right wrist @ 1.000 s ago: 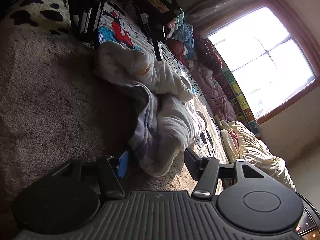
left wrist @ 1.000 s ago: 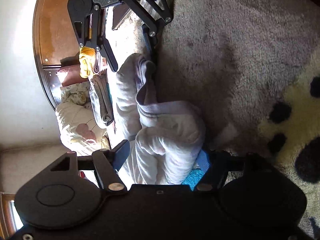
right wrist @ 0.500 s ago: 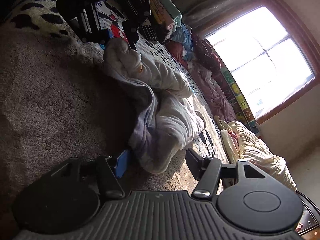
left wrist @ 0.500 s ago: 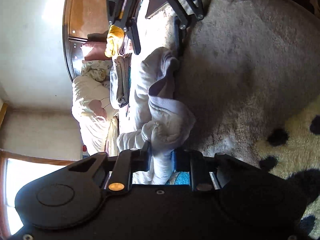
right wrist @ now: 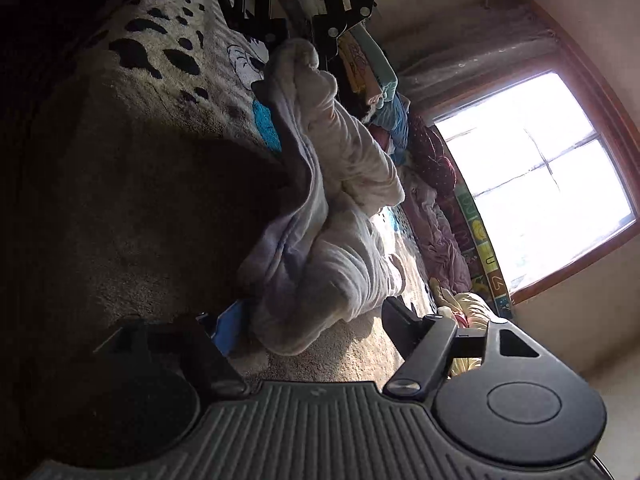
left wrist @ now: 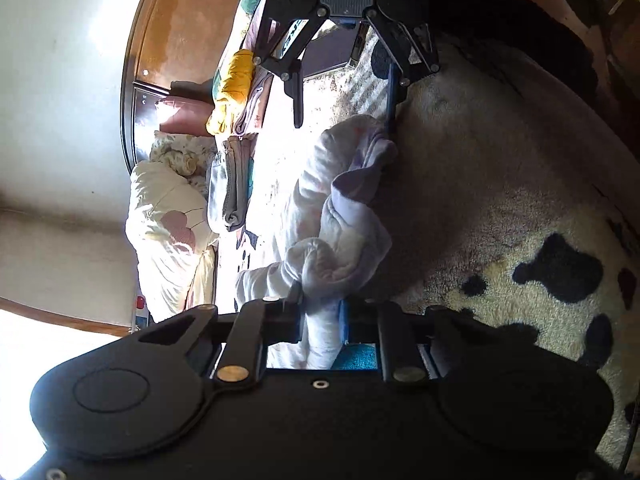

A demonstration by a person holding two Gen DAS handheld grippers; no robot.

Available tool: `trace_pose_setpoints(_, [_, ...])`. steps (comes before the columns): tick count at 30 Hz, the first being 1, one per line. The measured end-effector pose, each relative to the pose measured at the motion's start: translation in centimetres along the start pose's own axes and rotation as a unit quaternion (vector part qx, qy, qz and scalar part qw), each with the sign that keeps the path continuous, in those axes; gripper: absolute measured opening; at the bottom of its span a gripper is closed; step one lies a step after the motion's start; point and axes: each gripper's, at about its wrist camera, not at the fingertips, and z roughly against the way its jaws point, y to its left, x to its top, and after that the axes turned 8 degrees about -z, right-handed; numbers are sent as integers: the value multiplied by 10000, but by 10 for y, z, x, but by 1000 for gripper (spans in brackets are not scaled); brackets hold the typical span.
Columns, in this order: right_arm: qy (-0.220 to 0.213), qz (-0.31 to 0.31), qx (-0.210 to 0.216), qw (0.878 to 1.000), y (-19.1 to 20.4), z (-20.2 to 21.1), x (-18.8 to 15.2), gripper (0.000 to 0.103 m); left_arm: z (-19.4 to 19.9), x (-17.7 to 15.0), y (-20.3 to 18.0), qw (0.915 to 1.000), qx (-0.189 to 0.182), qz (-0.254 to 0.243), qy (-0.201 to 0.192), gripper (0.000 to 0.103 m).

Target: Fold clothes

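Note:
A crumpled white and pale lilac garment [left wrist: 340,216] lies stretched across a brown fleece blanket [left wrist: 500,168]; it also shows in the right wrist view [right wrist: 332,220]. My left gripper [left wrist: 320,320] is shut on one end of the garment and holds that end raised. My right gripper [right wrist: 312,316] is open, its jaws on either side of the other end, which rests on the blanket. In the left wrist view the right gripper [left wrist: 346,92] appears at the far end of the garment.
The blanket has a cream patch with black spots [left wrist: 560,280] and a cartoon print [right wrist: 248,60]. Folded clothes are stacked beyond the garment [left wrist: 232,120]. A cream quilt [left wrist: 168,232] and more piled clothes [right wrist: 432,184] lie under a bright window [right wrist: 532,176].
My left gripper closed on the near end of the garment and lifted it, drawing back. My right gripper stayed open around the other end.

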Motion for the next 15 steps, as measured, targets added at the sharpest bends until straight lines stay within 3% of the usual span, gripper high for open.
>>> trace_pose_setpoints(7, [76, -23, -168, 9998, 24, 2, 14, 73, 3, 6, 16, 9989, -63, 471, -27, 14])
trace_pose_setpoints(10, [-24, -78, -187, 9998, 28, -1, 18, 73, 6, 8, 10, 9995, -135, 277, 16, 14])
trace_pose_setpoints(13, [65, -325, -239, 9992, 12, -6, 16, 83, 5, 11, -2, 9996, -275, -63, 49, 14])
trace_pose_setpoints(15, [94, -243, -208, 9994, 9, -4, 13, 82, 3, 12, -11, 9988, -406, -259, 59, 15])
